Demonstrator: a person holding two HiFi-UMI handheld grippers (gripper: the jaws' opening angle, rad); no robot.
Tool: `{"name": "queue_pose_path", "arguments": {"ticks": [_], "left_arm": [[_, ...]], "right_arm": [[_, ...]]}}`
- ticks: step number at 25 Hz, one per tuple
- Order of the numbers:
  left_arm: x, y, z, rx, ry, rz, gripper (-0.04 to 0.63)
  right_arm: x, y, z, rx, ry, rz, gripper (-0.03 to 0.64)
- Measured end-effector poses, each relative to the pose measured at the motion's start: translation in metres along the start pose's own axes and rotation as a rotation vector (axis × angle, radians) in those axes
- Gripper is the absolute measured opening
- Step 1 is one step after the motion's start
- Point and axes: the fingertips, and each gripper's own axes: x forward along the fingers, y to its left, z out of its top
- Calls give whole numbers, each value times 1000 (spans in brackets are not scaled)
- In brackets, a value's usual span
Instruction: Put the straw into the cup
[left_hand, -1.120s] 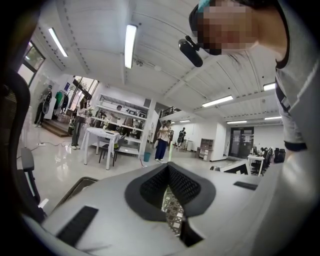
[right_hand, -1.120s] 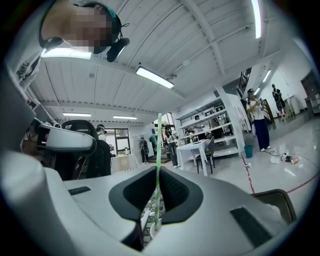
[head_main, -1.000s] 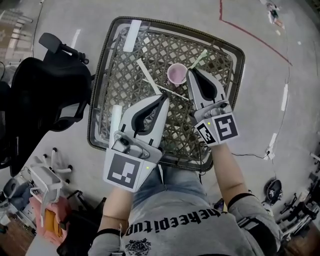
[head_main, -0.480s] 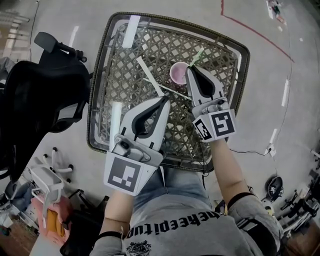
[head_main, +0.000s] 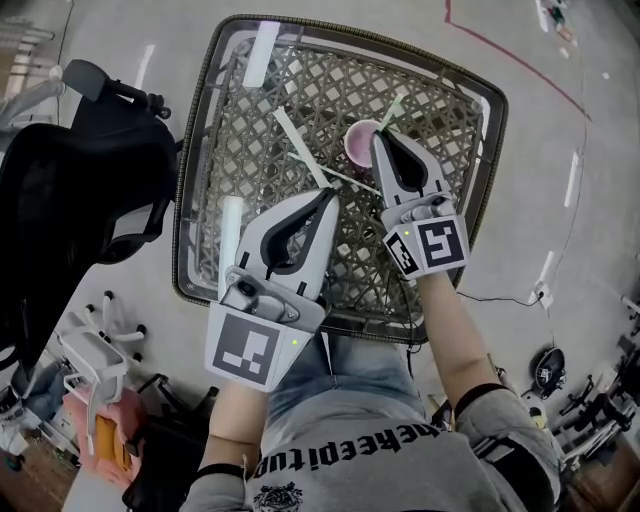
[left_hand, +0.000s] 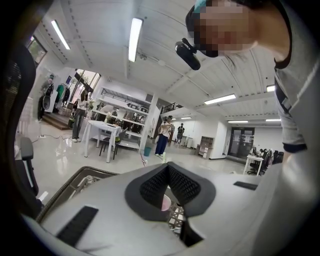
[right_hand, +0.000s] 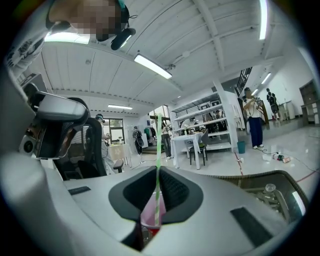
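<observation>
Straw (right_hand: 158, 145) is standing pinched between the right gripper's (head_main: 378, 140) tightly closed jaws, directly above the pink cup (head_main: 356, 147) just beyond their tips. The left gripper (head_main: 328, 198) is hovering over the wicker surface (head_main: 250, 130), its jaws pressed together and empty.

Left gripper (head_main: 328, 196) & right gripper (head_main: 381, 137): light-grey plastic shells, black ribbed pads, black-white marker cubes. Person wears grey printed T-shirt (head_main: 345, 445), blue denim legwear (head_main: 345, 368), black elbow bands (head_main: 478, 399).
</observation>
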Motion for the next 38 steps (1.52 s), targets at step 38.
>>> {"name": "queue_pose_path", "arguments": {"ticks": [38], "left_arm": [[5, -8, -12, -10, 25, -10, 31]], "right_arm": [[0, -3, -26, -58, 63, -11, 57]]}}
